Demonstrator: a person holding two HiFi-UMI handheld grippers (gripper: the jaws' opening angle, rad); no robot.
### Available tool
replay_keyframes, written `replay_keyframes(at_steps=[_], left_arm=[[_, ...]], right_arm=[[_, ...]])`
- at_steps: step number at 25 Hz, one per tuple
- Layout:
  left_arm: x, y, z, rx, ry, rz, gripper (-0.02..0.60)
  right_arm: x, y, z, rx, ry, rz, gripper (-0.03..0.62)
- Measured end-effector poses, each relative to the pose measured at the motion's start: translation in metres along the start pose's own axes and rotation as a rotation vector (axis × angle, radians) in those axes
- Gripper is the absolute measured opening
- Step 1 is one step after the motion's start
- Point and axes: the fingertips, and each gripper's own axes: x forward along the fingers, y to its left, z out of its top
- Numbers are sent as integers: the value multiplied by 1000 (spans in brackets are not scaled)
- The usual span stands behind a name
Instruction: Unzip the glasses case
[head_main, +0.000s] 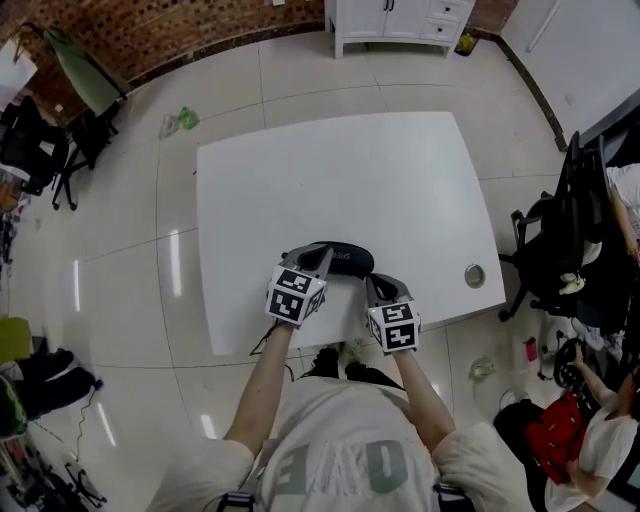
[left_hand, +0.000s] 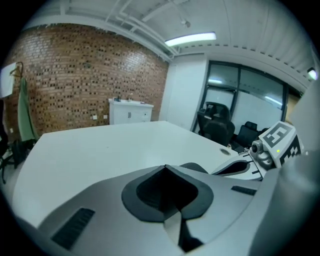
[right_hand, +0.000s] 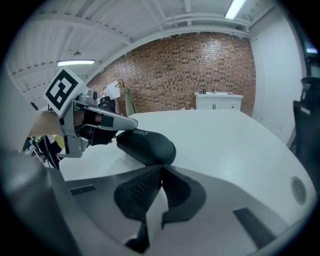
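- glasses case (head_main: 350, 262) lies flat on the counter (head_main: 330, 170), close to the person's edge.
- left gripper (left_hand: 165, 167): fingers closed tip to tip and empty, over the case's left end. Contact unclear.
- right gripper (right_hand: 161, 167): fingers pressed together and empty, just right of the case.
- Risk: nothing pins the case, so tugging the zip could drag it off the counter.
- Risk: the zip pull isn't visible, so it's easy to miss.
- White lettering on the case's side is too small to read.
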Motion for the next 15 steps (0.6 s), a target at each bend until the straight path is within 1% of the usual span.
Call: replay_keyframes(at_steps=[2, 4, 5, 6, 7, 9, 12, 15], left_arm=[[0, 2, 0, -21, -1, 28, 5], [1, 2, 1, -17, 4, 45, 5], [2, 2, 1, -16, 6, 47, 5], [2, 3, 2, -16, 7, 46, 5], [2, 4, 2, -17, 7, 44, 5], [1, 4, 1, -19, 9, 42, 5], [1, 4, 1, -20, 8, 39, 5], [1, 4, 1, -24, 4, 35, 5]], right_arm=[[1, 0, 1, -49, 6, -2, 2], [-2, 7, -7, -93, 47, 18, 3], [-2, 12, -13, -106, 72, 30, 40], [0, 16, -17, -106, 93, 39, 101], [4, 20, -19, -95, 106, 43, 126], [9, 21, -19, -75, 116, 28, 129], [12, 18, -15, -58, 148, -25, 129], [19, 17, -10, -80, 206, -70, 129]])
